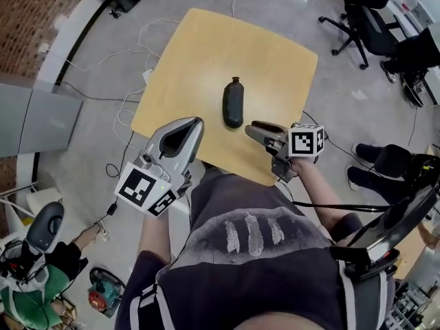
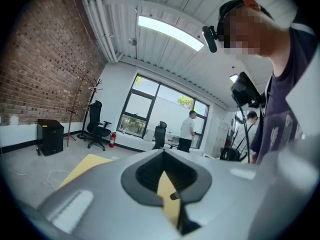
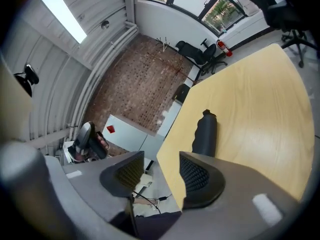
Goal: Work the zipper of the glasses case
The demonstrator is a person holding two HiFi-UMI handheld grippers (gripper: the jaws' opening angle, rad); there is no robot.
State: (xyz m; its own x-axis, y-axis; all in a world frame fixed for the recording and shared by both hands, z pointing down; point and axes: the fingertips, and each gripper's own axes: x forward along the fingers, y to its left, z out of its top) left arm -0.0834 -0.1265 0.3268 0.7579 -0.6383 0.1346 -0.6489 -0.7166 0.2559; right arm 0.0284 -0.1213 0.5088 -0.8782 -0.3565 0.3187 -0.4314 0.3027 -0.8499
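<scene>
Table (image 1: pixel 206 53): pale wood, bare but for one item. Left gripper (image 1: pixel 192 126): over table's near edge, jaws pressed together, holding nothing. Right gripper (image 1: pixel 256 130): at same edge, jaws partly apart, nothing between. Glasses case (image 1: pixel 233 103): dark, near table middle, just beyond right gripper. Likely light, semi-stiff, apt to slide on smooth top; pin body, pinch zipper pull. Long axis runs near edge to far edge, small tab (image 1: pixel 236 80) at far end.

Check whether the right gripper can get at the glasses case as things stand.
Probably yes. The right gripper hangs open and empty, the glasses case lies alone on the table just ahead of it, and nothing sits between.
</scene>
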